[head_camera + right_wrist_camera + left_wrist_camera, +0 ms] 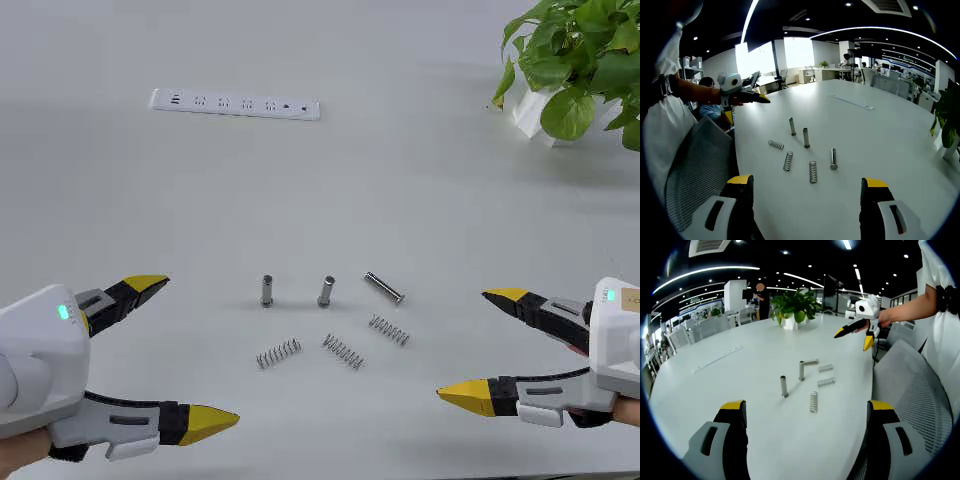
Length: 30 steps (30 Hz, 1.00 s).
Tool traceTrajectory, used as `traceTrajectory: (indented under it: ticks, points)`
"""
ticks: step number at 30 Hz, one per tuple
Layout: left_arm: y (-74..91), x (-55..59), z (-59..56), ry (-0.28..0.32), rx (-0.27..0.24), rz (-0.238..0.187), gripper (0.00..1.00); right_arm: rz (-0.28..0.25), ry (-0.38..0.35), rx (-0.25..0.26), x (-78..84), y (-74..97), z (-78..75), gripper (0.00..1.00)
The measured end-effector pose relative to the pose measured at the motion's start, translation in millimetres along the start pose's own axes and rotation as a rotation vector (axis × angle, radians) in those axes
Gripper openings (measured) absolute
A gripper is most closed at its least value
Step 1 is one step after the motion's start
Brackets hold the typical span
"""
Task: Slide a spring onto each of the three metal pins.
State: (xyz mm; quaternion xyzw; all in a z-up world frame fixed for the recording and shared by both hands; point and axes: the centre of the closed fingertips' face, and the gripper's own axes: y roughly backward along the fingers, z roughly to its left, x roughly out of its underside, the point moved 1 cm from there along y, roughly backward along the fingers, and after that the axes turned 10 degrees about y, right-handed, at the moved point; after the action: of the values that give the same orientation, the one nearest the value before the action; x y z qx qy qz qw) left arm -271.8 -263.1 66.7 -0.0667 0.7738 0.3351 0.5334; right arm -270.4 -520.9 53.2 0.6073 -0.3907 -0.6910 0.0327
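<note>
Holds the left tool (197, 350) and right tool (463, 343) wide open and empty over the surface (400, 180) at its near edge, and between them a row of pins, left pin (267, 290) and middle pin (326, 291) upright, right pin (383, 288) lying flat, with left spring (278, 353), middle spring (342, 351) and right spring (388, 330) loose just nearer.

The right gripper (462, 343) runs off the head view's right edge, and leaves (575, 60) hide most of the white pot (527, 112).
</note>
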Motion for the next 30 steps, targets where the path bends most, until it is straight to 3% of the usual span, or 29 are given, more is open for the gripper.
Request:
traceTrajectory:
  ticks: [30]
  points:
    - [-4.7,-0.8,-1.2,0.001,0.014,0.004,0.99,0.013,0.004,-0.015,-1.3,-1.3,-2.0,0.86]
